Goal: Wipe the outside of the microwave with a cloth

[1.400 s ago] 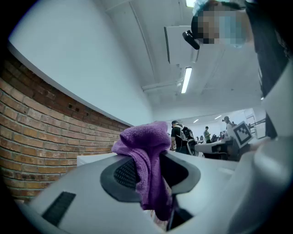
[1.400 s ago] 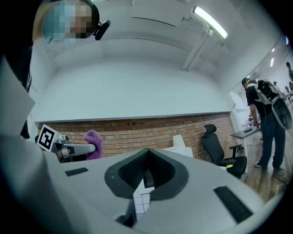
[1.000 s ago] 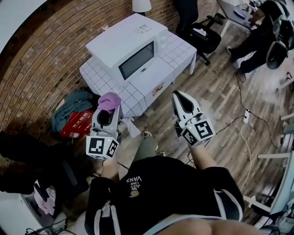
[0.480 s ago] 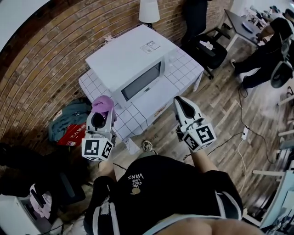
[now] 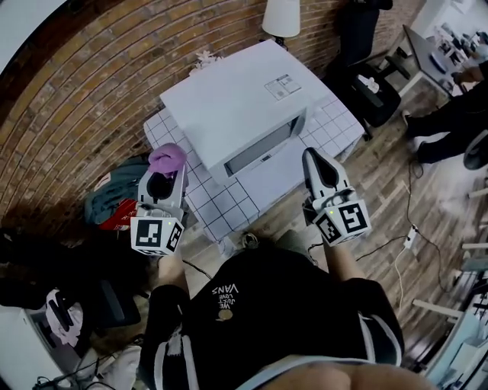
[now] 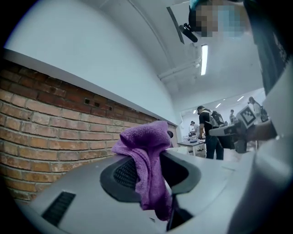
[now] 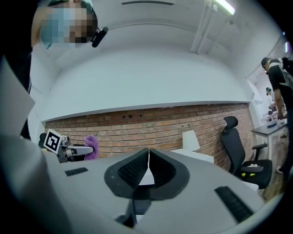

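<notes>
A white microwave [image 5: 242,107] stands on a small table with a white checked cover [image 5: 221,206], its dark door facing me. My left gripper [image 5: 169,166] is shut on a purple cloth [image 5: 167,159], held just off the table's left corner, apart from the microwave. In the left gripper view the purple cloth [image 6: 147,169] hangs bunched from between the jaws. My right gripper [image 5: 320,169] is shut with nothing in it, in front of the table's right part. From the right gripper view the left gripper [image 7: 68,148] shows far left with the cloth [image 7: 92,145].
A brick wall [image 5: 84,99] runs behind the table. A white lamp [image 5: 280,18] stands at the back. Clothes and a red bag [image 5: 118,204] lie on the floor at left. A black office chair [image 5: 375,90] and seated people are at right; cables cross the wooden floor [image 5: 396,198].
The head view has closed in on the microwave, now seen more from above. Both grippers have come up closer to the table; the left still holds the cloth.
</notes>
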Motion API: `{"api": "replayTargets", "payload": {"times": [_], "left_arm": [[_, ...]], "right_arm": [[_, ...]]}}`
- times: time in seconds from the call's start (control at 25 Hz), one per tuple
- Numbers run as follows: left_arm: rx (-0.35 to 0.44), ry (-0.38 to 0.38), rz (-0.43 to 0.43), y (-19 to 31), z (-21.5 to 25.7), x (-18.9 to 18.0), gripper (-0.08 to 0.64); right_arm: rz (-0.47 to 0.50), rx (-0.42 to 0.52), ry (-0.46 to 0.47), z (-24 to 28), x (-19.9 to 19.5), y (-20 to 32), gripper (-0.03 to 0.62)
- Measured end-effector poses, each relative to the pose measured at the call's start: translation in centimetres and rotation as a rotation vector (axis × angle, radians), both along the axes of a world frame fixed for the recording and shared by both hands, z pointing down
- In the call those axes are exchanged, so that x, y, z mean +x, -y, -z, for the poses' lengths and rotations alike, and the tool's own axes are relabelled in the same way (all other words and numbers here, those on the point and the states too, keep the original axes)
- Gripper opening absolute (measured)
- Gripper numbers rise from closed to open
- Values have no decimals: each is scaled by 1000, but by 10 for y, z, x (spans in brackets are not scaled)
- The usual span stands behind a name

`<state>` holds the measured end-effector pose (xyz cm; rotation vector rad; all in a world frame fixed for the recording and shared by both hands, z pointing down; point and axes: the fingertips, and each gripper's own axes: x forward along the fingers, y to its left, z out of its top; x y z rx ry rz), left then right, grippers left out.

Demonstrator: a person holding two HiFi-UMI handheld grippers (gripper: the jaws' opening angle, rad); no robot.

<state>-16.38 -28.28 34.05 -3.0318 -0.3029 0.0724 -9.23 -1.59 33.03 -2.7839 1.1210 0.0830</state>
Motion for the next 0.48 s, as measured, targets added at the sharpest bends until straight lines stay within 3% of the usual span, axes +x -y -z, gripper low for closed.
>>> {"api": "replayTargets", "payload": {"times": [0.24,0.48], "left_arm": [[81,17,80,35,-1,19,130],[229,66,134,54,-2,51,130]], "right_arm": [[37,11,-12,9,38,18,0],[108,9,-11,12,79,34,0]]}}
